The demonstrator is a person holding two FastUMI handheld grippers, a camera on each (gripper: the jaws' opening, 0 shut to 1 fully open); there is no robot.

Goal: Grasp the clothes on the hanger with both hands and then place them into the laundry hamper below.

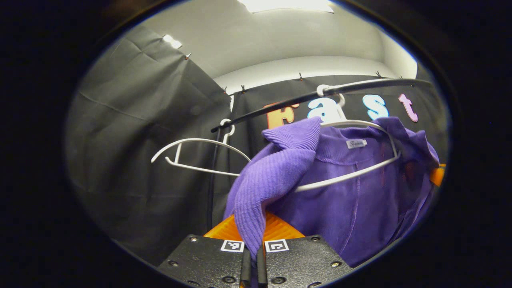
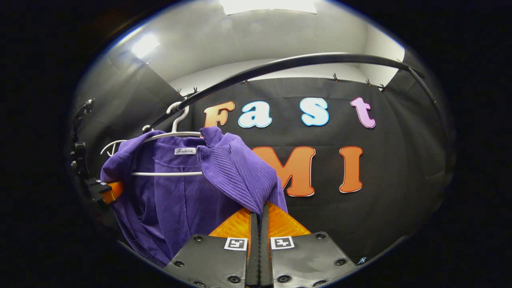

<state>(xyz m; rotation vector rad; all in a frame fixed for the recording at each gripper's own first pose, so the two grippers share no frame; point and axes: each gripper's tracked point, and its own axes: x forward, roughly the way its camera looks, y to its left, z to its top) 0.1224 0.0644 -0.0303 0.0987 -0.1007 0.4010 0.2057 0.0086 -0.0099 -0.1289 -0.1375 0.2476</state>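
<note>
A purple ribbed garment [image 1: 344,192] hangs on a white hanger [image 1: 360,172] from the black rail [image 1: 312,96]. My left gripper [image 1: 252,256] is shut on the garment's left shoulder fold, pulled off the hanger's end. In the right gripper view the same garment [image 2: 176,192] drapes over the white hanger [image 2: 168,173], and my right gripper [image 2: 258,224] is shut on its right shoulder fold. The other gripper [image 2: 106,191] shows at the garment's far left edge. The hamper is hidden.
A bare white hanger [image 1: 192,154] hangs on the rail to the left of the garment. The rail [image 2: 296,62] curves overhead across the black cloth wall. A stand with cables [image 2: 78,152] sits at the far left.
</note>
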